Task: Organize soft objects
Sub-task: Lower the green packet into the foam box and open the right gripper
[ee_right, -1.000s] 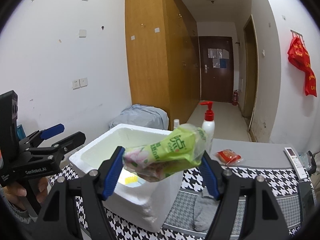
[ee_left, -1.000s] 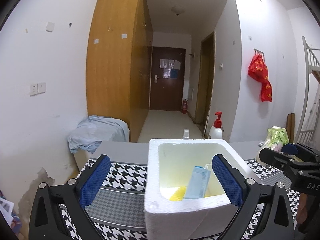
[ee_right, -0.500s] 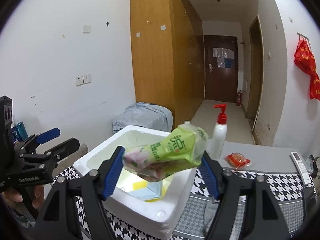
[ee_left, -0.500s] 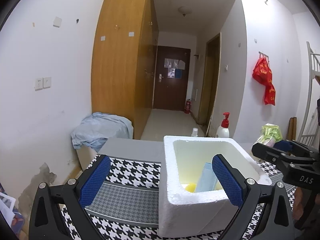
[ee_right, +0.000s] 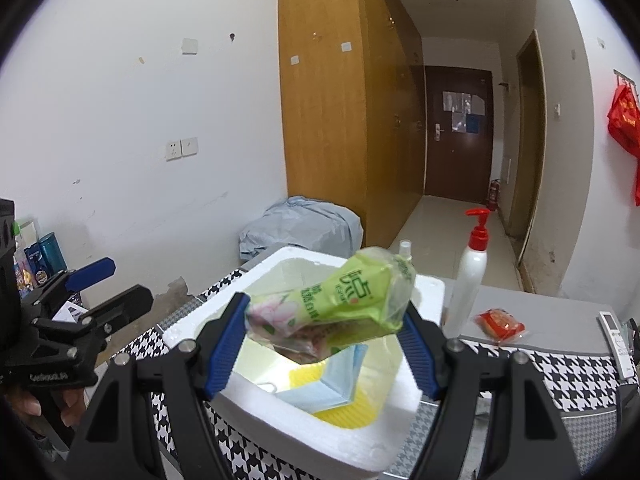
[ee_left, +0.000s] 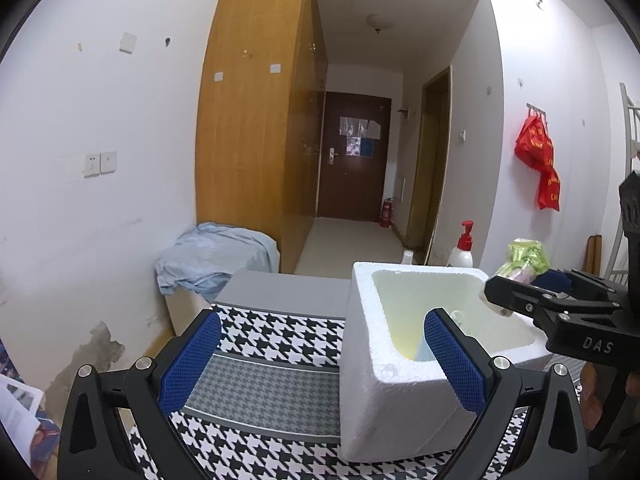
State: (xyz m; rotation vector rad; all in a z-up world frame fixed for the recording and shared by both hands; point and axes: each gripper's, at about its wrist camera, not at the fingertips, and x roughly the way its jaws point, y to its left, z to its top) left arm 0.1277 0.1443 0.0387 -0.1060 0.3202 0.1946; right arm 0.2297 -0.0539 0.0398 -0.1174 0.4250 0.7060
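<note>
The right gripper (ee_right: 326, 350) clamps a green tissue pack (ee_right: 336, 300) above the foam box (ee_right: 304, 436) (masks inside); the left gripper (ee_left: 320, 360) gapes wide, empty.

A green tissue pack (ee_right: 332, 304) is hanging crosswise in the air, tilting up toward its right end, its clear wrapper crinkling and showing pink flower print at the left. It is sitting right above the white foam box (ee_right: 404, 432), whose mouth is gaping open. Inside, a pale blue face mask (ee_right: 336, 388) is lying over a yellow sponge (ee_right: 348, 414).
</note>
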